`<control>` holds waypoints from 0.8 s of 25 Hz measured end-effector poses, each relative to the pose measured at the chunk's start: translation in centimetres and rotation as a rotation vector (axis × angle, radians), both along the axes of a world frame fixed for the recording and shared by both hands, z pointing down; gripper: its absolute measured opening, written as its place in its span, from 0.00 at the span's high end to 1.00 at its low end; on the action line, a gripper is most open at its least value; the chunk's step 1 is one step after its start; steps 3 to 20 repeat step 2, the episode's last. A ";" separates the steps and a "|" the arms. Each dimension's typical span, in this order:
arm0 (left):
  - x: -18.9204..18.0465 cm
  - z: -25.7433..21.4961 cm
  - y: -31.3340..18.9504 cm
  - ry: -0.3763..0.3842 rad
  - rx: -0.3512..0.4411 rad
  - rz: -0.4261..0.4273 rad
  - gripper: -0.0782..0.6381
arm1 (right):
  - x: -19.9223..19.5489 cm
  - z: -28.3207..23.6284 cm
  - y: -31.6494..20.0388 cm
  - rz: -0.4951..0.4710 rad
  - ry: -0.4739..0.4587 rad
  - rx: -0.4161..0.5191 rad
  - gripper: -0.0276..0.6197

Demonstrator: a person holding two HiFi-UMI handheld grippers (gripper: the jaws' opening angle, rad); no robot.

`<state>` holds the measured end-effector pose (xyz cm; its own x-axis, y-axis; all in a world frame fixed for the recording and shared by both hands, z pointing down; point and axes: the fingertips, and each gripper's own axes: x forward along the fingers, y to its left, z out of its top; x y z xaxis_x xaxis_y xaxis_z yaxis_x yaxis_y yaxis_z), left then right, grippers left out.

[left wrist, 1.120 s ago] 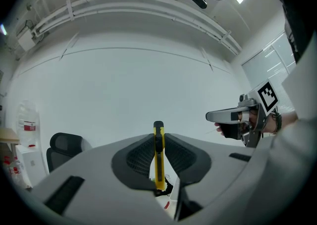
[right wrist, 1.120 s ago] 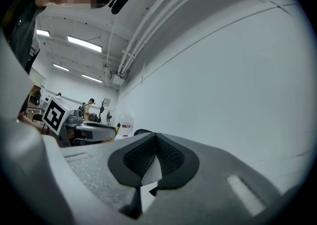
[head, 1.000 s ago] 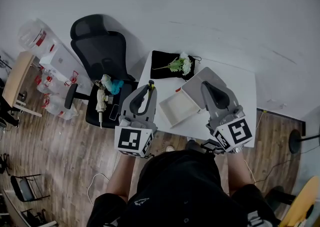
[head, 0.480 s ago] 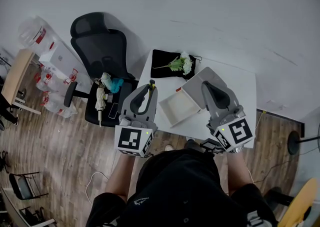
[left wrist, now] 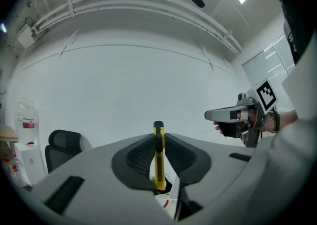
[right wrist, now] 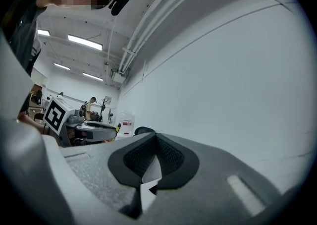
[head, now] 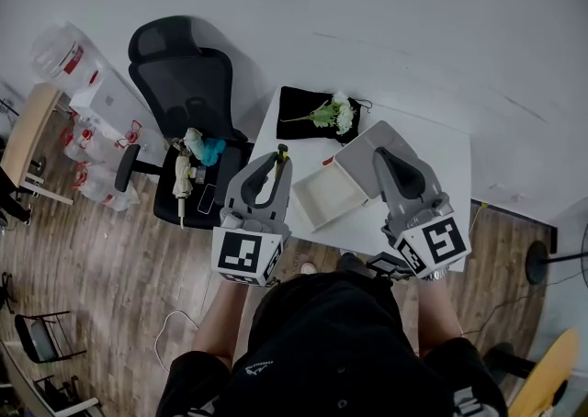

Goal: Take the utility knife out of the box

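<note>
My left gripper (head: pixel 276 160) is shut on a yellow utility knife (head: pixel 279 157), held level above the table's left edge, left of the box. In the left gripper view the knife (left wrist: pixel 158 153) stands upright, pinched between the dark pads, with its black end sticking out past the jaws. The open white box (head: pixel 323 197) lies on the white table (head: pixel 441 158), its lid (head: pixel 363 153) folded back to the right. My right gripper (head: pixel 380 156) hovers over the lid with its jaws shut and nothing between them; its pads (right wrist: pixel 171 157) meet at the tips.
A black cloth (head: pixel 299 112) with a white flower sprig (head: pixel 335 116) lies at the table's far edge. A black office chair (head: pixel 184 84) with items on its seat stands to the left. Boxes and a wooden table (head: pixel 28 140) sit on the wood floor farther left.
</note>
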<state>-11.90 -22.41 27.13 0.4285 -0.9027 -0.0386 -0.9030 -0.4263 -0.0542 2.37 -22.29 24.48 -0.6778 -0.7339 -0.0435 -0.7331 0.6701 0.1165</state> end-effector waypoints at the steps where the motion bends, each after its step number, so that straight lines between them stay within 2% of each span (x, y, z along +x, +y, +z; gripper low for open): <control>1: 0.1 0.0 0.0 -0.001 -0.001 0.000 0.80 | 0.1 0.0 -0.1 0.000 0.000 -0.001 0.95; 20: 0.1 0.1 -0.1 -0.001 -0.001 0.000 0.80 | 0.1 0.1 -0.1 0.000 0.001 -0.001 0.95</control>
